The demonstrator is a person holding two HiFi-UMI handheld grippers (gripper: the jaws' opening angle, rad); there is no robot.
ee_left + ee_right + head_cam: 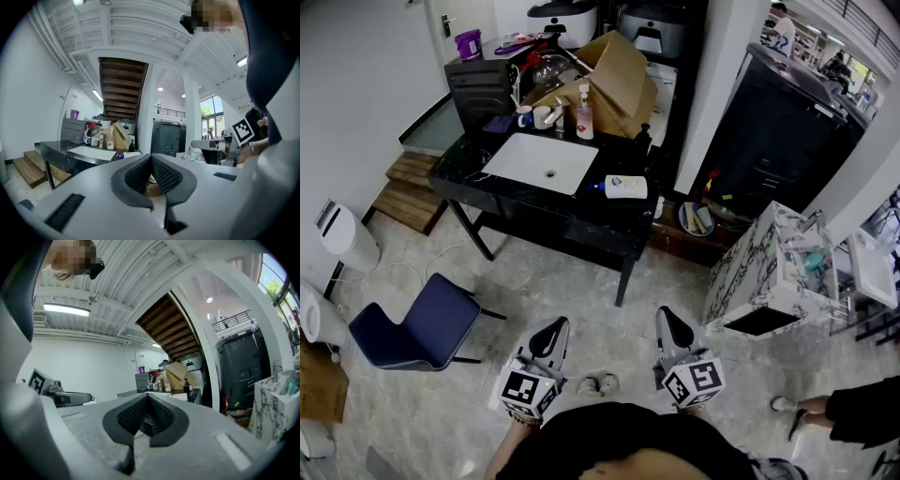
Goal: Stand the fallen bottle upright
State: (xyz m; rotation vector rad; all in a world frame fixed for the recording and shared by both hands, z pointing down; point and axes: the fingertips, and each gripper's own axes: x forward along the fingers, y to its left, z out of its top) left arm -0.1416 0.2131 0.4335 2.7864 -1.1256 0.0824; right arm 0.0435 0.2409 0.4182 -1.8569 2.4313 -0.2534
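The fallen bottle [620, 187] is white with a blue cap and lies on its side on the black table [581, 217], right of the white basin [540, 162]. The left gripper view shows it small and far off [129, 154]. Both grippers are held low and close to my body, well short of the table. My left gripper [551, 331] is shut with nothing between its ribbed pads [140, 174]. My right gripper [669, 324] is shut and empty too, its jaws meeting at the tip [148, 397].
An upright spray bottle [584, 112], mugs [534, 116] and a cardboard box [614, 80] crowd the table's back. A blue chair [422, 326] stands left of me, a marble cabinet [766, 272] right. Wooden steps [403, 192] lie far left. Another person's foot [785, 405] is at right.
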